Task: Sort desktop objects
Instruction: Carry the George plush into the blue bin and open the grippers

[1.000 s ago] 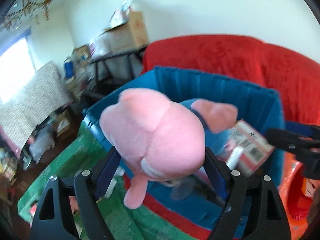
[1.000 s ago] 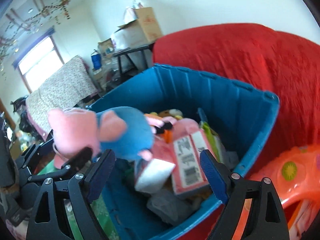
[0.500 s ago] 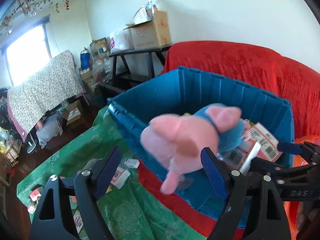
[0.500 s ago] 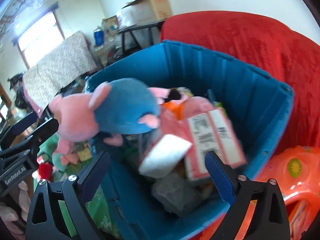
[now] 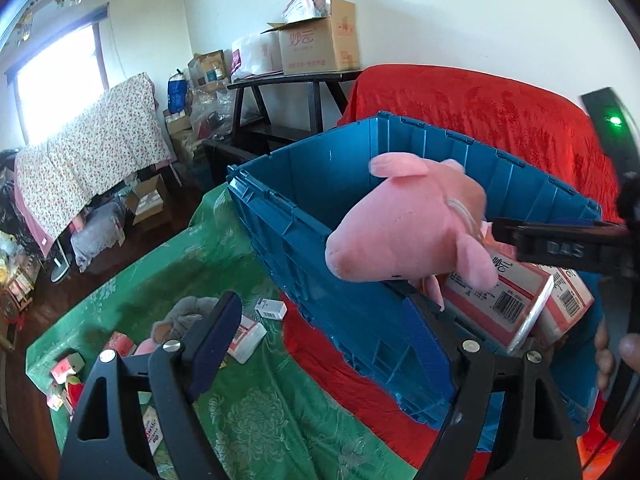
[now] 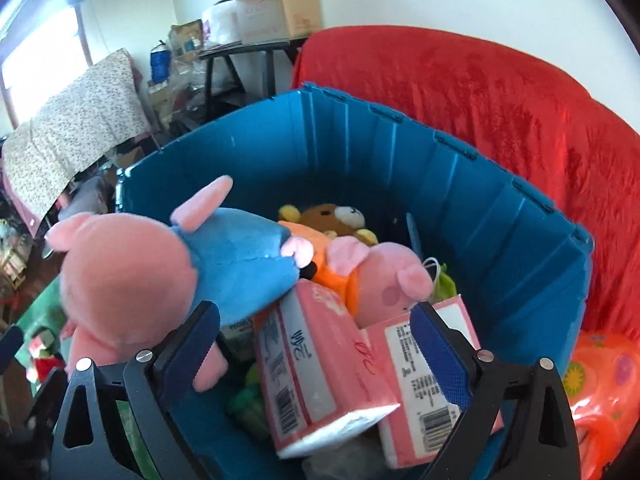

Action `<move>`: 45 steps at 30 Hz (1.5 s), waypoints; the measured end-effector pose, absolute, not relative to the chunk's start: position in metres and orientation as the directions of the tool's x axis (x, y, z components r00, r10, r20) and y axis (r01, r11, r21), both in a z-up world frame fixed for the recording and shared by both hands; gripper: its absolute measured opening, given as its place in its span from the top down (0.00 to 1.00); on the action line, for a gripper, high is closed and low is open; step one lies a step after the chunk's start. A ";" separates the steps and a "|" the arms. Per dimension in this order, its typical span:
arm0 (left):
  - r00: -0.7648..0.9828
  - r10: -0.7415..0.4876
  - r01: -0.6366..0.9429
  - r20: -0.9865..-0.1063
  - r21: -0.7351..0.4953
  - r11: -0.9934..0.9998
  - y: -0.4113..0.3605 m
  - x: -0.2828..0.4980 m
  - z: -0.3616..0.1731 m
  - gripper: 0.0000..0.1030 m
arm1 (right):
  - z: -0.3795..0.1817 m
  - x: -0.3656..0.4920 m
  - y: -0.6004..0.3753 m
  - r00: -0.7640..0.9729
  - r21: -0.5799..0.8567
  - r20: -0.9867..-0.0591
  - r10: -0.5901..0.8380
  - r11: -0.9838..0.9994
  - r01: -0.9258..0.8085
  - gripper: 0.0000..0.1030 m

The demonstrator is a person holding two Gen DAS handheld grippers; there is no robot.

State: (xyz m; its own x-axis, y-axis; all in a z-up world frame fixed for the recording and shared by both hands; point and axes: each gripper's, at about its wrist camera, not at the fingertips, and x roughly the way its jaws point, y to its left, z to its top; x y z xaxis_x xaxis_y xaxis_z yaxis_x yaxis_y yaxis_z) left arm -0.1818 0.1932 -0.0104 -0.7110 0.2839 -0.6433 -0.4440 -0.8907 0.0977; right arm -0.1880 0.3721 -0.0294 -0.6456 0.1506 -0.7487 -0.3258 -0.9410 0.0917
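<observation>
The blue bin (image 6: 500,216) holds 2 pink tissue packs (image 6: 320,368) and 3 plush toys (image 6: 240,264).

1. The blue crate (image 6: 500,216) is crowded: tissue packs (image 6: 320,364) and plush toys fill its near half.
2. A pink-and-blue plush pig (image 5: 404,232) blocks the near left rim.
3. Free room remains along the crate's far wall.

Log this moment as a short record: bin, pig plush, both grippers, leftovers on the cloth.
bin: blue, holds plush toys and pink tissue packs
pig plush: at the bin's near rim, held by neither gripper
left gripper: open, empty
right gripper: open, jaws just been opening, nothing pressed between them
cloth: green, small boxes left on it
</observation>
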 end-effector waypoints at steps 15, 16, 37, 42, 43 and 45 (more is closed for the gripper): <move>-0.694 0.275 -0.426 -0.665 0.073 -0.902 0.183 -0.188 -0.025 0.20 | 0.000 -0.152 0.337 -0.744 0.243 -0.662 -0.087 -0.964 -0.103 0.00; -0.692 0.276 -0.424 -0.667 0.066 -0.903 0.181 -0.191 -0.025 0.20 | 0.002 -0.157 0.331 -0.743 0.231 -0.663 -0.092 -0.969 -0.085 0.00; -0.715 0.295 -0.425 -0.633 0.059 -0.903 0.158 -0.171 -0.020 0.20 | -0.002 -0.157 0.356 -0.690 0.031 -0.686 0.231 -0.938 -0.345 0.01; -0.730 0.280 -0.408 -0.624 0.069 -0.910 0.138 -0.151 -0.020 0.20 | -0.002 -0.128 0.338 -0.718 0.075 -0.677 0.163 -0.955 -0.287 0.01; -0.732 0.276 -0.401 -0.623 0.066 -0.914 0.132 -0.148 -0.021 0.20 | -0.002 -0.124 0.332 -0.721 0.078 -0.676 0.152 -0.958 -0.276 0.01; -0.734 0.272 -0.390 -0.622 0.058 -0.919 0.121 -0.144 -0.022 0.20 | -0.001 -0.120 0.323 -0.724 0.075 -0.674 0.147 -0.961 -0.265 0.01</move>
State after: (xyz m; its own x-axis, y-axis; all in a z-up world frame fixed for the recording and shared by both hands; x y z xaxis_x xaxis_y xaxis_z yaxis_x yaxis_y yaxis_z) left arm -0.1436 0.1206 -0.0217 -0.7344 0.2722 -0.6218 -0.3895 -0.9192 0.0577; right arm -0.1198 0.3227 -0.0008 -0.7240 0.1472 -0.6739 -0.2652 -0.9613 0.0749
